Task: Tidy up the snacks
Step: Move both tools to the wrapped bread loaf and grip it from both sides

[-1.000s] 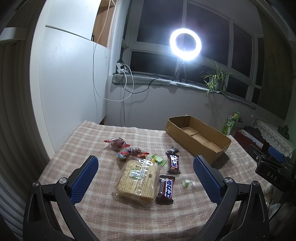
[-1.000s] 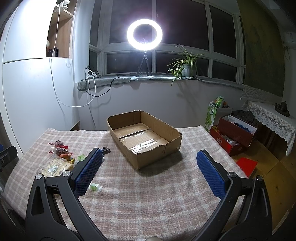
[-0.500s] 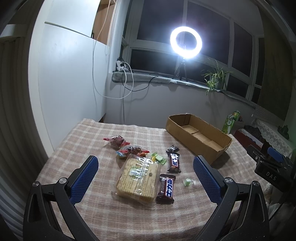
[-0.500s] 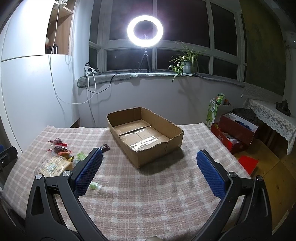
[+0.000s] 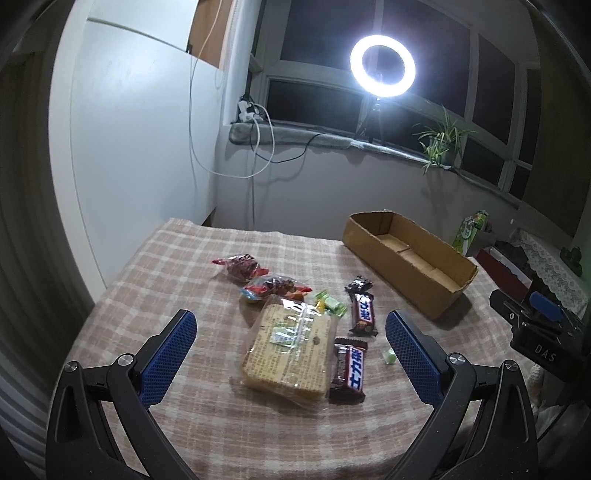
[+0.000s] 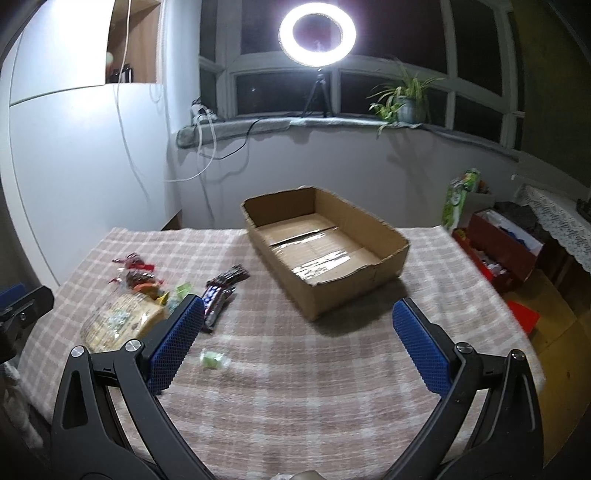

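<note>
Snacks lie on a checked tablecloth (image 5: 184,266): a large clear-wrapped cracker pack (image 5: 288,350), two chocolate bars (image 5: 349,369) (image 5: 363,312), two red candy bags (image 5: 240,264) (image 5: 275,286), green sweets (image 5: 330,304) and one loose green sweet (image 5: 388,356). An empty cardboard box (image 5: 406,258) stands at the right rear. My left gripper (image 5: 291,332) is open above the cracker pack. My right gripper (image 6: 297,325) is open, in front of the box (image 6: 325,251); the loose green sweet (image 6: 212,359) lies near its left finger.
A ring light (image 6: 317,35) and a potted plant (image 6: 406,99) stand on the windowsill behind the table. A white cabinet (image 5: 129,147) is at the left. Red boxes (image 6: 506,247) and a green carton (image 6: 460,199) sit on the floor to the right.
The right gripper has moved forward and left, toward the snacks and the loose green sweet. The left gripper has barely shifted. Both stay open.
</note>
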A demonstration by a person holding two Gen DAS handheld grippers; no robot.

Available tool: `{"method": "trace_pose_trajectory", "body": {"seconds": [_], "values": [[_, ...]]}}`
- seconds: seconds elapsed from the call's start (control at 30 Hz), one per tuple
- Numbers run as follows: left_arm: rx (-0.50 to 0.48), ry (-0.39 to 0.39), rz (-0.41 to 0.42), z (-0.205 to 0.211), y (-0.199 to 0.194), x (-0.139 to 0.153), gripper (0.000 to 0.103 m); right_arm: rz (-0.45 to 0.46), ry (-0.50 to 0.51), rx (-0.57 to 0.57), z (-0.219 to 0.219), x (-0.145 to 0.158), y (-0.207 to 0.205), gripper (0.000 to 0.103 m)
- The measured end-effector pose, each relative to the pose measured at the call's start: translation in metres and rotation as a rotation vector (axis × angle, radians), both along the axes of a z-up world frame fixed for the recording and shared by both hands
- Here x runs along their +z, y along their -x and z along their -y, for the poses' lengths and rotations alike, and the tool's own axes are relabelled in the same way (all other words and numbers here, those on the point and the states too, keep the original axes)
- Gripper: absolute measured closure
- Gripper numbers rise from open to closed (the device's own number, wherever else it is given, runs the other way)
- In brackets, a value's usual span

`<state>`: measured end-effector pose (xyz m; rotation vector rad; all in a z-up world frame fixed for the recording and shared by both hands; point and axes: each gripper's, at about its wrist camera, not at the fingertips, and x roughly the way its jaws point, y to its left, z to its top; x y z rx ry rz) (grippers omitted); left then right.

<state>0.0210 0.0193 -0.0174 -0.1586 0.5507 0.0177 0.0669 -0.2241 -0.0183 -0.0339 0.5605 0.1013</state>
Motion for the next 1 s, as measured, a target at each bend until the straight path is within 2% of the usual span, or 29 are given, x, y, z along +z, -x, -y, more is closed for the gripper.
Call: {"method": "trace_pose_trajectory", "body": {"seconds": [0.23, 0.33, 0.47, 0.6, 0.7, 0.77, 1.0], "values": [[-0.003, 0.015, -0.031, -0.011, -0.008, -0.007, 0.001, -0.077, -0.062, 0.082, -0.013, -0.011, -0.011, 0.0], [-0.002, 0.026, -0.045, -0.015, -0.011, -0.011, 0.001, -0.126, -0.122, 0.129, -0.016, -0.018, -0.017, 0.0], [-0.032, 0.096, -0.085, -0.025, -0.016, -0.021, 0.001, -0.199, -0.197, 0.199, -0.024, -0.027, -0.023, 0.002], [-0.054, 0.166, -0.129, -0.035, -0.021, -0.033, 0.005, -0.274, -0.27, 0.27, -0.032, -0.039, -0.032, 0.012], [-0.077, 0.225, -0.164, -0.04, -0.027, -0.042, 0.01, -0.347, -0.333, 0.317, -0.039, -0.049, -0.041, 0.025], [-0.095, 0.258, -0.187, -0.043, -0.031, -0.048, 0.014, -0.384, -0.367, 0.345, -0.044, -0.054, -0.047, 0.034], [-0.157, 0.358, -0.245, -0.052, -0.048, -0.065, 0.033, -0.489, -0.436, 0.454, -0.073, -0.069, -0.067, 0.05]]}}
